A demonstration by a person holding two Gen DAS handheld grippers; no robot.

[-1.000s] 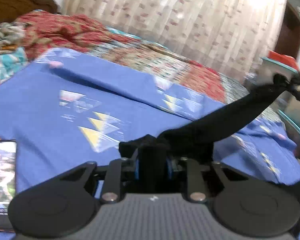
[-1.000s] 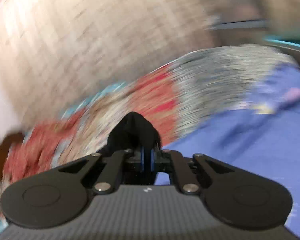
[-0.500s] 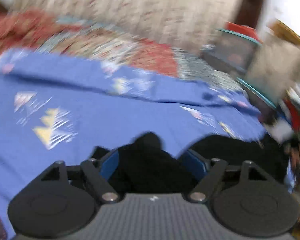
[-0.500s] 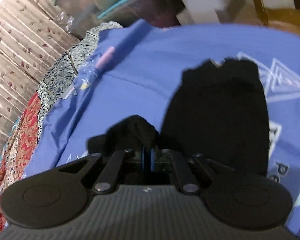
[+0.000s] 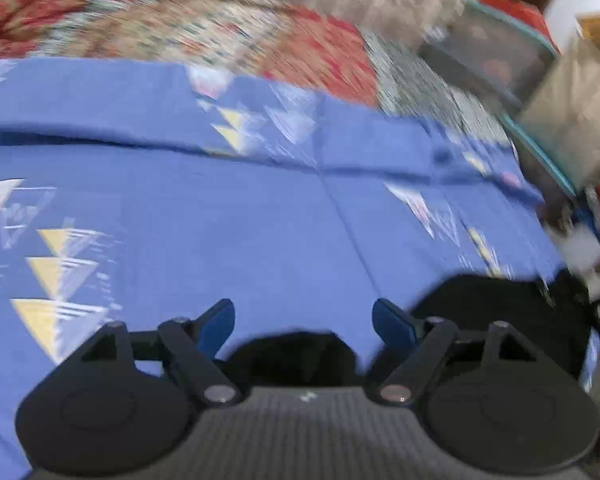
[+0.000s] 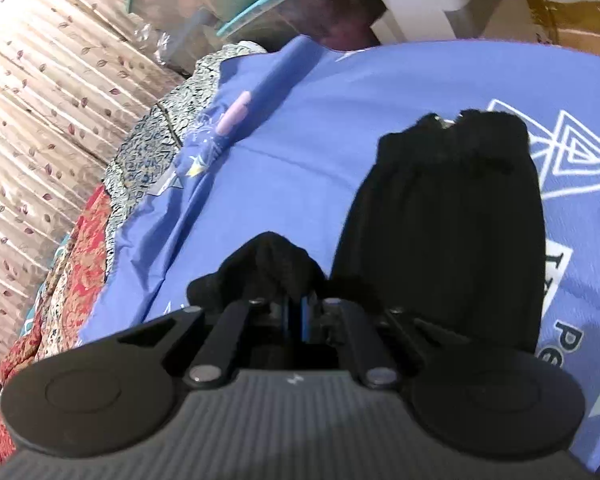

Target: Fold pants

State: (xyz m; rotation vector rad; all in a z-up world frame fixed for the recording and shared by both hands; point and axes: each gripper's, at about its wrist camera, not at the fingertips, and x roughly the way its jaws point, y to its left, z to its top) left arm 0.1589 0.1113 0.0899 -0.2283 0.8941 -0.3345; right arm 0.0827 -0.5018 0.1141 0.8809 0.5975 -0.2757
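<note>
The black pants (image 6: pixel 444 220) lie folded on the blue bed sheet (image 6: pixel 300 128), stretching away from my right gripper (image 6: pixel 295 316). That gripper is shut on a bunched corner of the pants (image 6: pixel 268 264) low over the sheet. In the left wrist view my left gripper (image 5: pixel 304 322) has its jaws opening wide, and nothing is pressed between its blue pads (image 5: pixel 216 324). A lump of black pants (image 5: pixel 296 354) sits just below and behind the pads, and more of the cloth (image 5: pixel 500 300) lies to the right on the sheet (image 5: pixel 220 208).
A red and cream patterned quilt (image 5: pixel 220 28) covers the far side of the bed. Clear teal-rimmed storage boxes (image 5: pixel 492 56) stand past the bed's right end, with a patterned curtain (image 6: pixel 40 80) behind. The sheet's far edge forms a raised fold (image 5: pixel 260 148).
My left gripper let go of the pants, opened wide and swung right across the sheet. My right gripper carried its end down onto the sheet, so the pants now lie folded, then stayed still.
</note>
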